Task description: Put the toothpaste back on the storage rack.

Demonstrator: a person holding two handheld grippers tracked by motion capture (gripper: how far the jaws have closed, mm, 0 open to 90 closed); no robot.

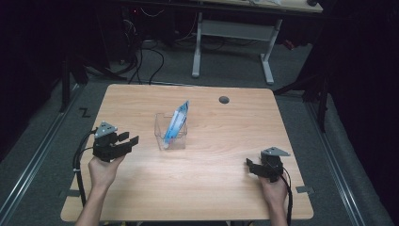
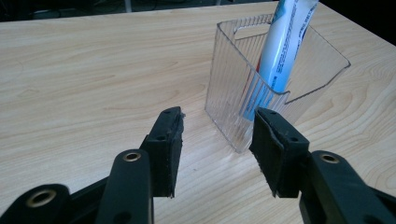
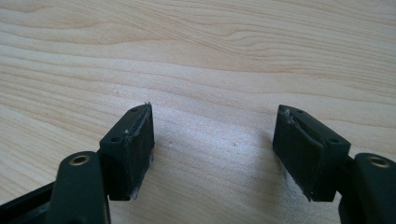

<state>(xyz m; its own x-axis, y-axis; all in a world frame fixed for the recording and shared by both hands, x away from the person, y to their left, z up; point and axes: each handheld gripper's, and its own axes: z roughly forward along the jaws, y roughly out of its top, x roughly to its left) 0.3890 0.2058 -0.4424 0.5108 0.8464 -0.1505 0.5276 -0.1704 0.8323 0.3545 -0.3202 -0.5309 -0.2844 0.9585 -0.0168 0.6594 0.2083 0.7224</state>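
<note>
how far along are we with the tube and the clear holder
Looks done: the tube stands tilted inside the clear holder mid-table. In hand: nothing. The left gripper is open beside the holder, apart from it, and its own view looks at a holder corner. The right gripper is open over bare table, far from the holder. Left, probably: a grasp of the holder or tube; which one I cannot tell.

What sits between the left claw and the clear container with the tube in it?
Nothing visible. Bare table separates the left claw from the clear container. Its jaws stand open and empty, aimed at the near corner. The tube leans inside, behind the near wall.
</note>
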